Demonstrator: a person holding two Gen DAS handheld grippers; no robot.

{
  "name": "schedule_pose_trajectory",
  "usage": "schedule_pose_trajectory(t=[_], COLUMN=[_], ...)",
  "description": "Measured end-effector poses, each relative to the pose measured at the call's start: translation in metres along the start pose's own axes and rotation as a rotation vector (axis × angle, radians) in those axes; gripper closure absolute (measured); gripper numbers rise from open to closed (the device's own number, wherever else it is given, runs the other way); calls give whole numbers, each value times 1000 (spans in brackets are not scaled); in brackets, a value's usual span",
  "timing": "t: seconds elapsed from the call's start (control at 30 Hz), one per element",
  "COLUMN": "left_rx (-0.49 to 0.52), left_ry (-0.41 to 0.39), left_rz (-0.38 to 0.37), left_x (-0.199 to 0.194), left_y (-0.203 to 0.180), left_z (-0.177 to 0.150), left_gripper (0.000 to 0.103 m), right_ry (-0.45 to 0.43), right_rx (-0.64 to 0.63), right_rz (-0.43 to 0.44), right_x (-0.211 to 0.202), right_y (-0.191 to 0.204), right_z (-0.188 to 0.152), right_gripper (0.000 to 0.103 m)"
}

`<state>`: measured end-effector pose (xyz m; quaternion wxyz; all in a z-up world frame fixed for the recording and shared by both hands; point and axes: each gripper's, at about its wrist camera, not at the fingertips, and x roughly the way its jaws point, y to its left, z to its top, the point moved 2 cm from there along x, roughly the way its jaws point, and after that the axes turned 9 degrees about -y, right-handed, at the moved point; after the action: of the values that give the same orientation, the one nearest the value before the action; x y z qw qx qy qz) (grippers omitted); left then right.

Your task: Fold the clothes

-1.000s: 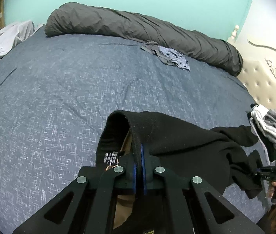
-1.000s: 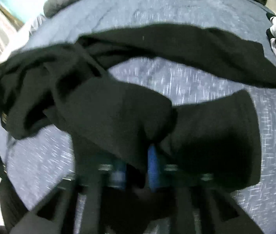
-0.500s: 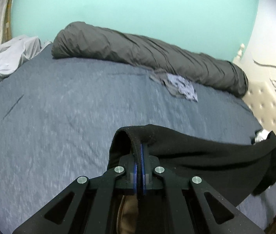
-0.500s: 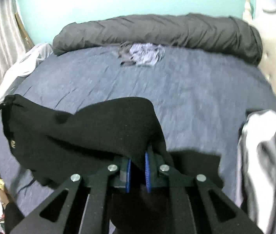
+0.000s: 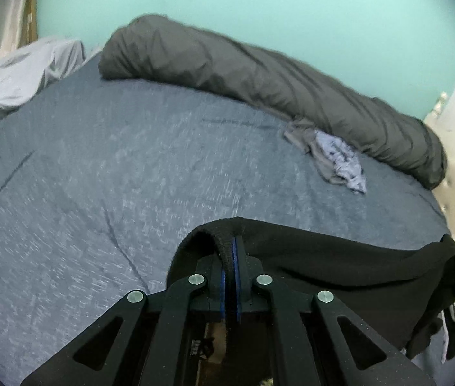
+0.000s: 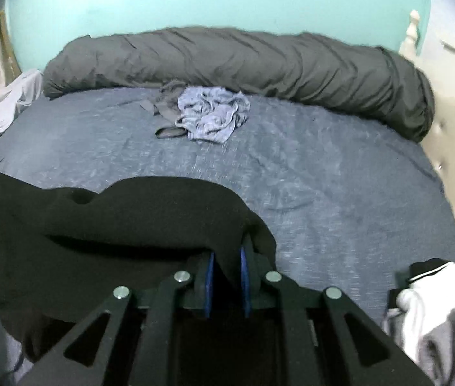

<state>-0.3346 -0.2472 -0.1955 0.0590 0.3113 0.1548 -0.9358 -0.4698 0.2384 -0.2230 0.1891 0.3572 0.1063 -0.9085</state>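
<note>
Blue-grey bed (image 5: 131, 160), rolled grey duvet (image 6: 243, 58) along teal wall (image 5: 259, 6).

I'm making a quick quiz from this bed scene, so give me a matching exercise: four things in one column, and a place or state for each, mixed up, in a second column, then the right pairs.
Things
1. black garment
2. dark grey rolled duvet
3. crumpled blue-grey clothes
4. white and grey clothes pile

Places or states
A. lying loose on the blue bedspread, just in front of the duvet
B. along the far edge of the bed, by the teal wall
C. held between the left gripper and the right gripper
D. near the tufted headboard, lower right

Pairs: 1-C, 2-B, 3-A, 4-D
</note>
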Motion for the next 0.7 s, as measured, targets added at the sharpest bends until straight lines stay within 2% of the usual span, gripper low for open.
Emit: schedule_pose_trajectory(t=[0.03,0.07,0.13,0.23,0.3,0.4,0.47,0.6,0.7], left_rx=[-2,-4,-9,-16,-20,-26,-30,-38,-72], left_ry=[9,18,36,62,78,102,118,150,177], left_rz=[1,3,6,5,-5,-20,-30,-49,-36], left_x=[3,6,12,13,0,-19,-33,-59,-63], left_y=[1,3,6,12,19,29,36,49,58], left_z=[-3,-5,-10,-24,-42,-68,-86,-122,-146], left_gripper=[89,75,67,65,59,54,53,52,52], right_ry=[8,18,27,-5,-17,-23,6,113,165], right_rx=[-14,-31,-42,1,44,97,130,184,195], right_rz=[-19,-45,-57,-16,34,84,103,121,140], right_x=[6,9,12,-4,-22,-51,-60,-64,-59], right_y=[3,6,7,-1,-7,-18,-25,-35,-30], right_z=[-3,-10,-20,-34,-50,-84,-108,-166,-191], right_gripper=[77,72,63,51,51,42,37,36,35])
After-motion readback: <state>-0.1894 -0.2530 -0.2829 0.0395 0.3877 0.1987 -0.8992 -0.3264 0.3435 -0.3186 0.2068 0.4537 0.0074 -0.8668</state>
